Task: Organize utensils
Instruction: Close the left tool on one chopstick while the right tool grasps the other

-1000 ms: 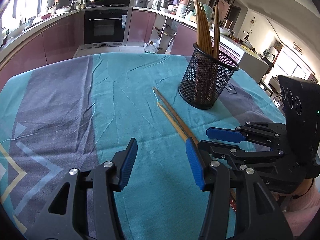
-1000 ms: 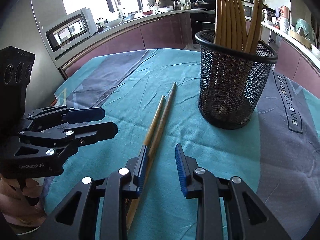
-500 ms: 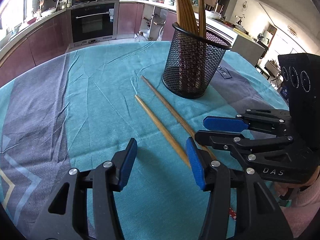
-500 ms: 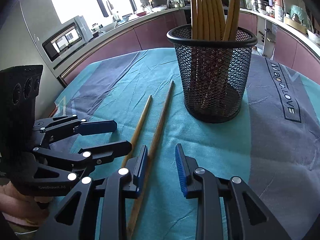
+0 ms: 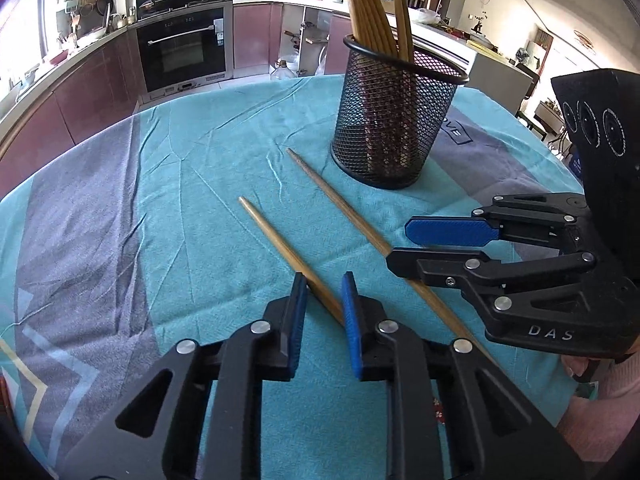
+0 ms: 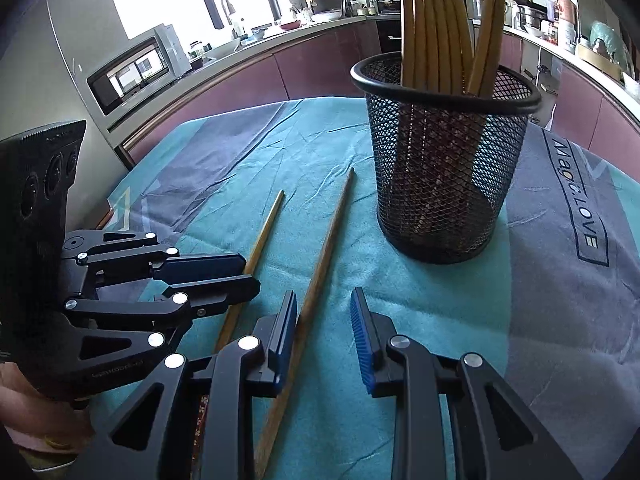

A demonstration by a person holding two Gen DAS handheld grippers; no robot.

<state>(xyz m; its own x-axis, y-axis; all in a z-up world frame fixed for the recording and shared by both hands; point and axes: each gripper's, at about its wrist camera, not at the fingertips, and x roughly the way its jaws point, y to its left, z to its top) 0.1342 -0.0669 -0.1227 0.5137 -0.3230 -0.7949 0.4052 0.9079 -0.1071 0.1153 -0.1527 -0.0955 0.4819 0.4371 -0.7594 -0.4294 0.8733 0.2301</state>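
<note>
Two wooden chopsticks lie on the teal tablecloth in front of a black mesh holder (image 5: 394, 128) (image 6: 444, 168) that holds several chopsticks upright. My left gripper (image 5: 323, 294) has narrowed around the left chopstick (image 5: 276, 240) (image 6: 264, 232), which runs between its blue pads; a small gap still shows on the right side. It also shows in the right wrist view (image 6: 212, 276). My right gripper (image 6: 323, 320) (image 5: 404, 244) is open over the right chopstick (image 6: 324, 248) (image 5: 344, 208), which lies along its left finger.
The tablecloth (image 5: 180, 200) has grey bands and a printed label near the holder. Kitchen counters, an oven (image 5: 184, 48) and a microwave (image 6: 136, 68) stand beyond the table. My two grippers are close together at the table's near edge.
My left gripper has moved right over the left chopstick and its jaws have narrowed from wide open to nearly shut on it. Both grippers have moved nearer the holder.
</note>
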